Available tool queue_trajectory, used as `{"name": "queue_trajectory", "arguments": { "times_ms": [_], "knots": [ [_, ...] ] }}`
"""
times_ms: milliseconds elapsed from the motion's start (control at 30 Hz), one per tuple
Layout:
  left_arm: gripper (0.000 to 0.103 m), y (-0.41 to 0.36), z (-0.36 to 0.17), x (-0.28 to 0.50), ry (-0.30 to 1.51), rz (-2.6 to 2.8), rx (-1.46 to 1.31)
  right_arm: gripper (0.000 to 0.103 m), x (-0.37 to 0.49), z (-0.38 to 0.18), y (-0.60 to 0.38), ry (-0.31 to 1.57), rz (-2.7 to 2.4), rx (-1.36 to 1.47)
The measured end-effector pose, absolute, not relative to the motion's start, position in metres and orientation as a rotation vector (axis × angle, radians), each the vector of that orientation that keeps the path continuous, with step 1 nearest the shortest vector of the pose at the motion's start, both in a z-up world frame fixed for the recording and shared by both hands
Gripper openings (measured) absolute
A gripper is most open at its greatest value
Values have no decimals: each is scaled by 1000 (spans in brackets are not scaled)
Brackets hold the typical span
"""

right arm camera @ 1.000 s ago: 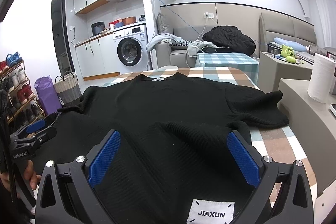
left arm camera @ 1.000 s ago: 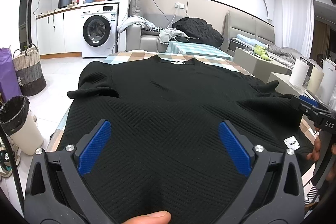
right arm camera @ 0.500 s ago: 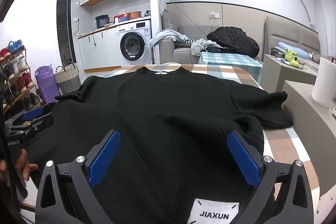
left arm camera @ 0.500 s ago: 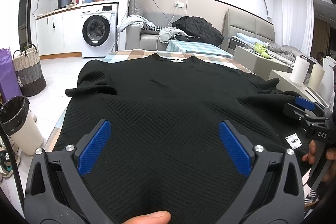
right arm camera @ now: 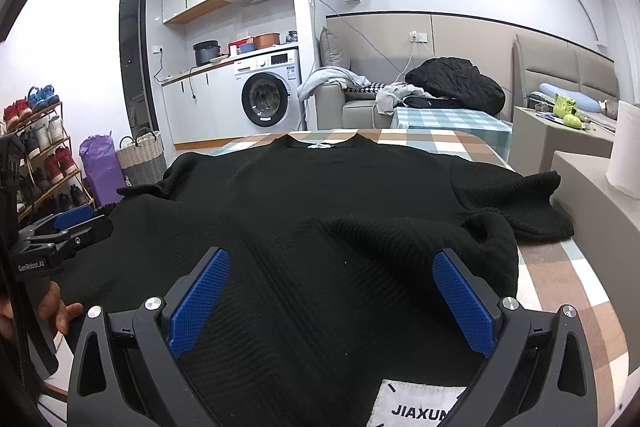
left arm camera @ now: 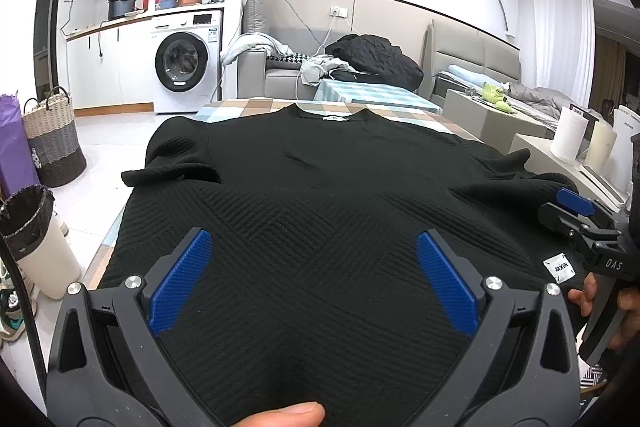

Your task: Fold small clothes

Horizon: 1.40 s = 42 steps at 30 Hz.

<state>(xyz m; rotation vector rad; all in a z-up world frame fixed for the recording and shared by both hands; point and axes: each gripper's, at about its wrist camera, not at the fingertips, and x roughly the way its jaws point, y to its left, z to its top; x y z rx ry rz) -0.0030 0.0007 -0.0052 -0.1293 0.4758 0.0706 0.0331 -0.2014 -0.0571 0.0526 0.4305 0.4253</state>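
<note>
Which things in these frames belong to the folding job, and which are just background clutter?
Job: black ribbed knit top, checked tablecloth-covered table, open left gripper, open right gripper.
Lying about: white washing machine, woven laundry basket, white paper towel roll.

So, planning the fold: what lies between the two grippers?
Only the black sweater's ribbed body lies between the left gripper and right gripper, as the left wrist view shows.

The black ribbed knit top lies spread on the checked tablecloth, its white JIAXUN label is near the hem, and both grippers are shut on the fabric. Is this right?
Not quite: both grippers are open, blue pads apart. The left gripper and right gripper hover over the black ribbed knit top in their wrist views. Checked tablecloth and white JIAXUN label are correct.
</note>
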Motion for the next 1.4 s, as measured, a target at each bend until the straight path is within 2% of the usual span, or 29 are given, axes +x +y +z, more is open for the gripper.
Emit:
{"name": "queue_trajectory", "arguments": {
  "times_ms": [1200, 1400],
  "knots": [
    [102, 1, -12, 2, 481, 70, -130, 103, 30, -64, -203, 434, 433, 50],
    [102, 1, -12, 3, 486, 68, -125, 103, 40, -58, -206, 484, 417, 52]
  ]
}}
